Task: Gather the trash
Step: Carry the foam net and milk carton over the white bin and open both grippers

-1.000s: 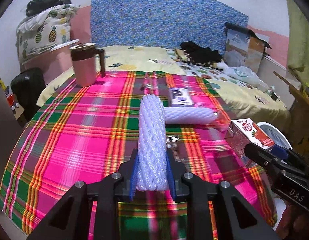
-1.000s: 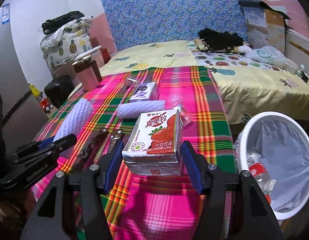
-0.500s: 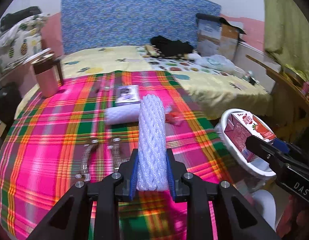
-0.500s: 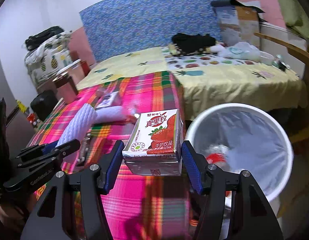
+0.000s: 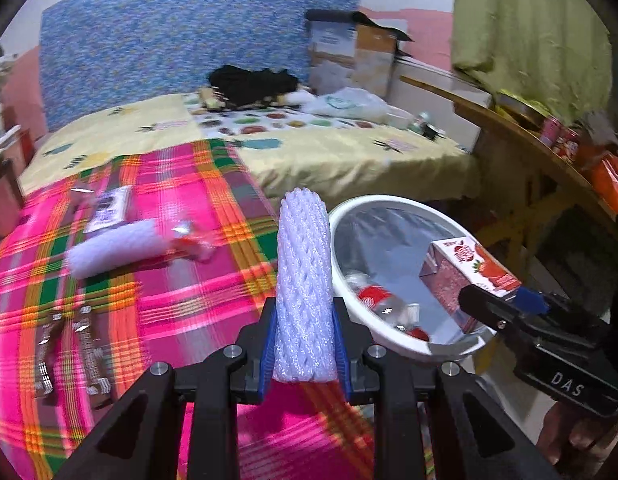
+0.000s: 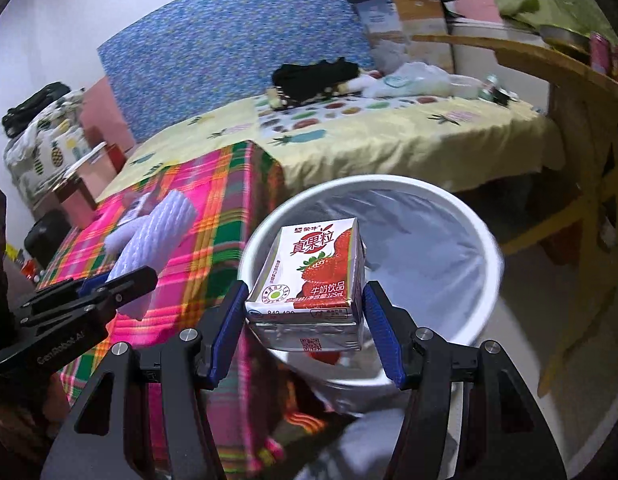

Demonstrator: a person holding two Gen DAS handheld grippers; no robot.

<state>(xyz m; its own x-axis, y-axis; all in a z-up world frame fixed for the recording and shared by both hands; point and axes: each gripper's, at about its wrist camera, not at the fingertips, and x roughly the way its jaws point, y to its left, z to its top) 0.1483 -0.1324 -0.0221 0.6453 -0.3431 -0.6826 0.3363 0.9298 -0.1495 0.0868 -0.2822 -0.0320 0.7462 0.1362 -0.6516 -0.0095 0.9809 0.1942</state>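
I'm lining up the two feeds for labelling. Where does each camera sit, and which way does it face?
Left wrist: on the left gripper, looking past its foam sleeve over the plaid cloth; fingertips show.
Right wrist: on the right gripper, looking down past its milk carton into the bin.
Shared: bin, carton, sleeve, bed.

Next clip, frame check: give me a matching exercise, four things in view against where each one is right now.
Things:
1. foam net sleeve
2. strawberry milk carton
3. plastic bottle
4. second foam sleeve

Places:
A. inside the white bin
B. lying on the plaid cloth
C. in the left gripper
D. in the right gripper

Pairs: 1-C, 2-D, 3-A, 4-B
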